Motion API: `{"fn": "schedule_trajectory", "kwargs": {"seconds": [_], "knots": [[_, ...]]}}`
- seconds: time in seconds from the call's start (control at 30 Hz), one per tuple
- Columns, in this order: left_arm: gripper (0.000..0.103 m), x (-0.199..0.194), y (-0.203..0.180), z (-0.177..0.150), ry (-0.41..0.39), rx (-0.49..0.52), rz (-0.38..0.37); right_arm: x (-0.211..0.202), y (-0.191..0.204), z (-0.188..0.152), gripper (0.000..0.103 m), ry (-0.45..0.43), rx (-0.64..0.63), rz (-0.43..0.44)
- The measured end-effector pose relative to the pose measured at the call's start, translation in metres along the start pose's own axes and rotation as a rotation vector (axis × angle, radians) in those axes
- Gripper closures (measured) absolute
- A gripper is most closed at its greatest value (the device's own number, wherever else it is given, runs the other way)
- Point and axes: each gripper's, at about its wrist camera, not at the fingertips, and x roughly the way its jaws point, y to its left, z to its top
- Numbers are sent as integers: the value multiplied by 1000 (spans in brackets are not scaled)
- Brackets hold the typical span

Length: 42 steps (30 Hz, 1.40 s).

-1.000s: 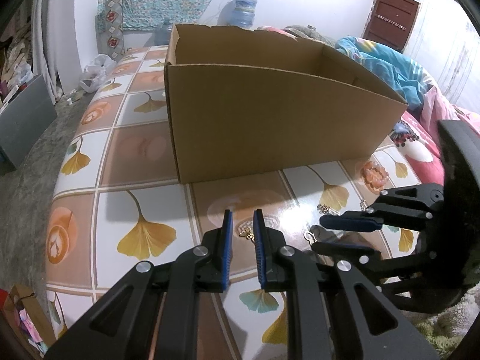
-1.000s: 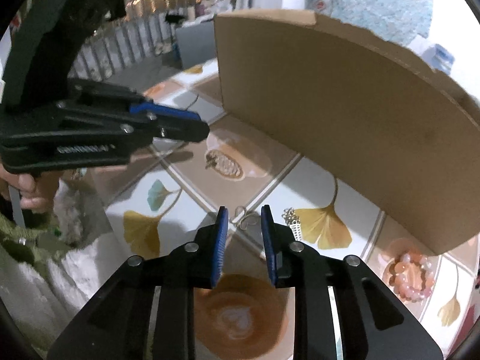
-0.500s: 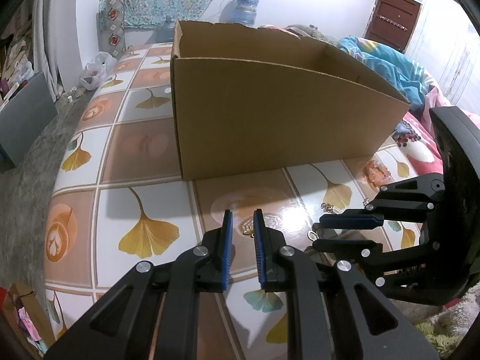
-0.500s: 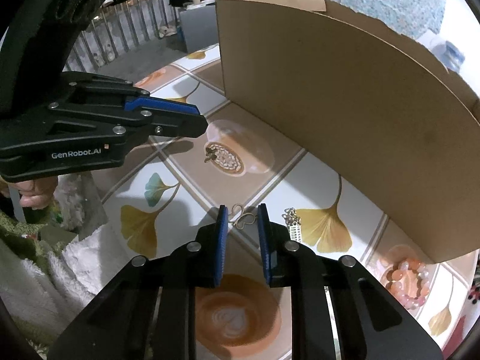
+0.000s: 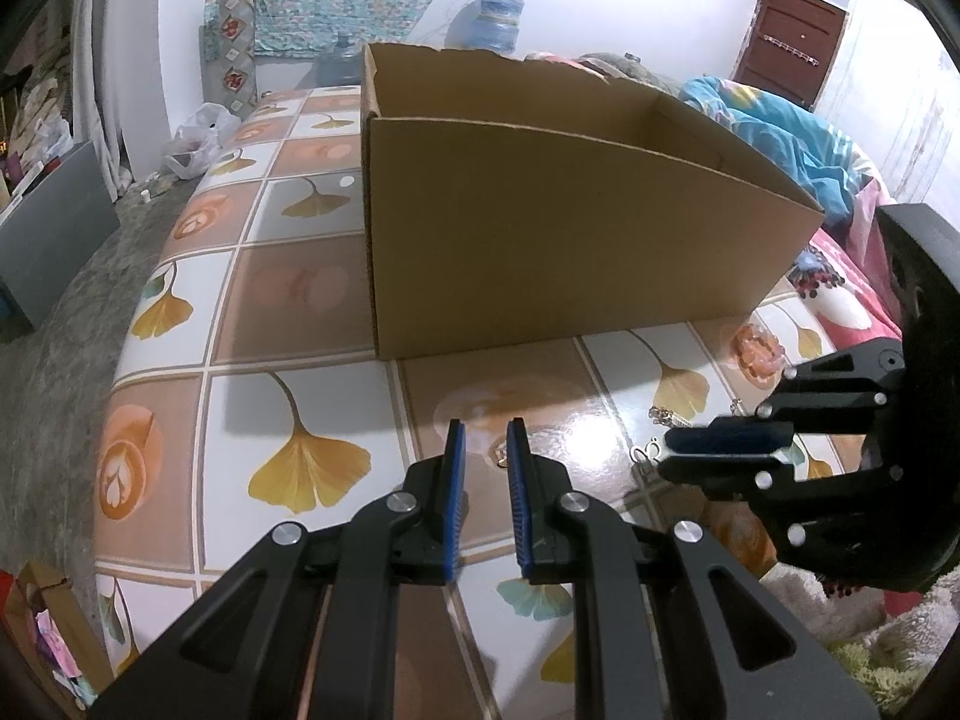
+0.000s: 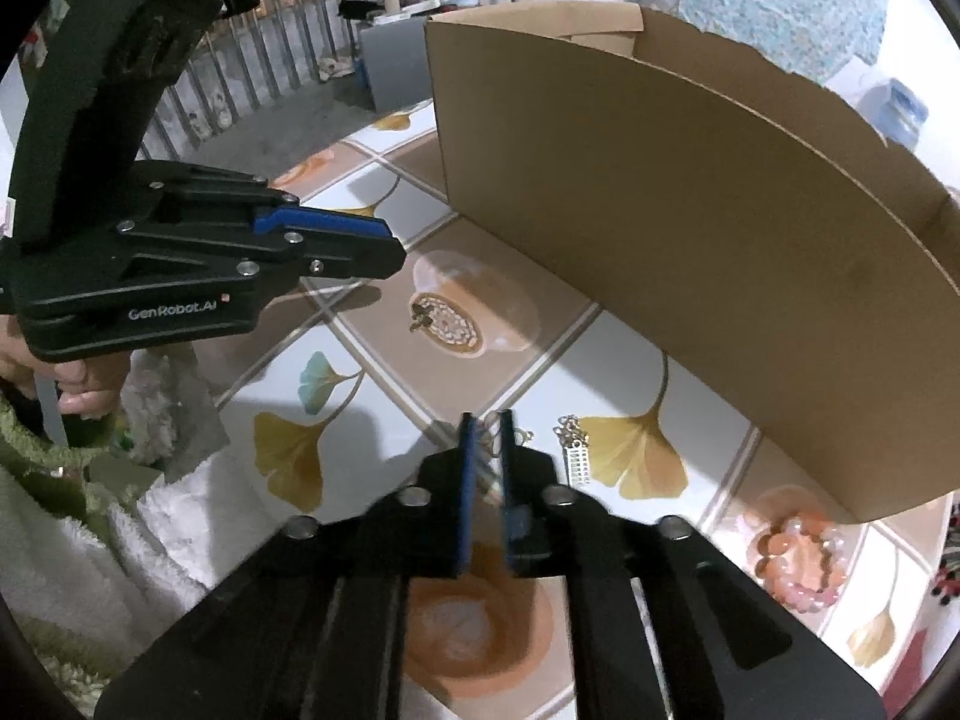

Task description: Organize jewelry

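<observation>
Right gripper [image 6: 487, 429] nearly closed around a small silver wire hook [image 6: 497, 438] (contact unclear); left gripper [image 5: 485, 438] spread, above the tiled surface [image 5: 312, 396].

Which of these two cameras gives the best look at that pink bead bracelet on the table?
The right wrist view. There the pink bead bracelet lies near the cardboard box corner, its separate beads easy to see. In the left wrist view it is only a small blurry orange patch far off, beside the box.

Left tongs [image 5: 485, 438] parted above a small gold earring [image 5: 501, 457] on the tiled surface [image 5: 288, 300]; cardboard box [image 5: 564, 258] behind; right tongs [image 5: 666, 453] nearly closed
</observation>
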Motion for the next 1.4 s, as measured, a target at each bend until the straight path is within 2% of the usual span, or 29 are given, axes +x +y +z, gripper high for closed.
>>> {"fn": "schedule_trajectory", "kwargs": {"seconds": [0.03,0.13,0.3,0.6,0.7,0.8,1.03,1.17,1.23,1.27,1.4], "knots": [[90,0,0,0,-2,-1,0,0,0,1,79,4,-4,2],[90,-1,0,-1,-4,-4,-2,1,1,4,78,30,-31,10],[90,-2,3,-2,-5,-13,-6,17,2,10,78,93,-54,0],[90,0,8,-4,-8,-29,-13,26,5,19,77,127,-29,-15],[90,0,9,-5,-8,-34,-16,28,5,21,84,137,-35,-18],[90,0,10,-6,-10,-40,-18,25,1,20,101,140,-20,1],[90,0,12,-7,-11,-45,-18,24,-1,19,102,137,9,19],[90,-1,14,-7,-14,-46,-16,21,-1,19,93,122,36,31],[90,-1,15,-8,-14,-50,-16,18,2,20,79,95,33,25],[90,-1,16,-8,-14,-52,-16,17,3,21,76,83,31,15],[90,-1,15,-8,-15,-49,-17,21,9,24,76,66,9,-25]]}}
